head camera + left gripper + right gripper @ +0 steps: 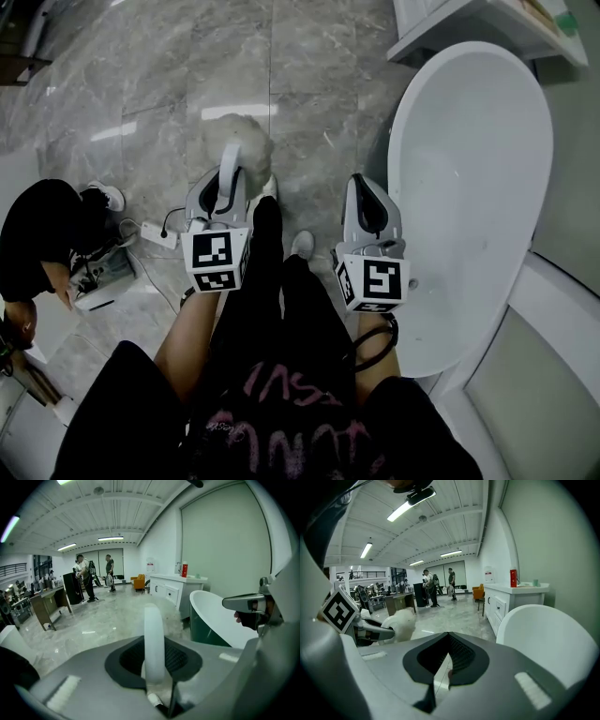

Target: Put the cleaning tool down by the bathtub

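Observation:
The cleaning tool is a white wand with a fluffy white head (240, 141). My left gripper (229, 178) is shut on its handle (153, 641), and the head hangs over the marble floor ahead of my feet. The white oval bathtub (469, 187) stands to the right. My right gripper (367, 204) is held beside the tub's near rim, jaws together with nothing between them. In the right gripper view the fluffy head (401, 623) shows at the left and the bathtub (546, 634) at the right. The left gripper view shows the bathtub (213, 620) ahead on the right.
A person in black (37, 239) crouches at the left by a power strip (155, 234) and cables. A white cabinet (469, 23) stands beyond the tub's far end. A glass partition (544, 375) borders the tub at lower right. Two people (84, 576) stand far down the hall.

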Demonstrator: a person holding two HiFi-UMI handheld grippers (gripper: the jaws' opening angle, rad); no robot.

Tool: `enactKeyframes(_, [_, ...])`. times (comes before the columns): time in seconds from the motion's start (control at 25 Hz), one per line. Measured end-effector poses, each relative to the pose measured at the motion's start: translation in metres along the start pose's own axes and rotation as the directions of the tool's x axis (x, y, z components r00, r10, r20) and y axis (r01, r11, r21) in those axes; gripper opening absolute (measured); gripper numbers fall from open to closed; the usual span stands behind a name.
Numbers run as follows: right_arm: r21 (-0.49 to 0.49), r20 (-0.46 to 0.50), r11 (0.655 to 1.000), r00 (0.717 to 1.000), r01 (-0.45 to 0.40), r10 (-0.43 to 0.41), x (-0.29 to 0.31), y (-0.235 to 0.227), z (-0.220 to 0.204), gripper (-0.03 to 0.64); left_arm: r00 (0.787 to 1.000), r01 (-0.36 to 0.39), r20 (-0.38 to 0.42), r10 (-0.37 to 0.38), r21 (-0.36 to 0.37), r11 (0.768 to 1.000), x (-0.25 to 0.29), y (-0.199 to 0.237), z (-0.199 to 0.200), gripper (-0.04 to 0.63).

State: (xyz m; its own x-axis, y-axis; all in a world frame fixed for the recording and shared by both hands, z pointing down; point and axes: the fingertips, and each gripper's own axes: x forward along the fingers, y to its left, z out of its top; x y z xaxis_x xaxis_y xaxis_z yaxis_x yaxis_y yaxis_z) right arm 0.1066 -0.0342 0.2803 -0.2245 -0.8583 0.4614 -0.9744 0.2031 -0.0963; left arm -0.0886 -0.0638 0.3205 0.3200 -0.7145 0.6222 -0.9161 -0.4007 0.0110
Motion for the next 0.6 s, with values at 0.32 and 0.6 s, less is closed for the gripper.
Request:
enactKeyframes(0.32, [0.025,-0.036,1.000,0.999,0.018,-0.018,0.032,-0.001,-0.032,0.011,0.998,0.001,-0.056,-0.002,-0.029,1.000,0.036,0.011,-0.031,0.089])
enactKeyframes(0.6, [0.057,-0.066,0.998,0.997,0.031,-0.027,0.059,-0.008,-0.062,0.012,0.996,0.006,-0.085,-0.008,-0.022,1.000,0.071,0.014,-0.053,0.089])
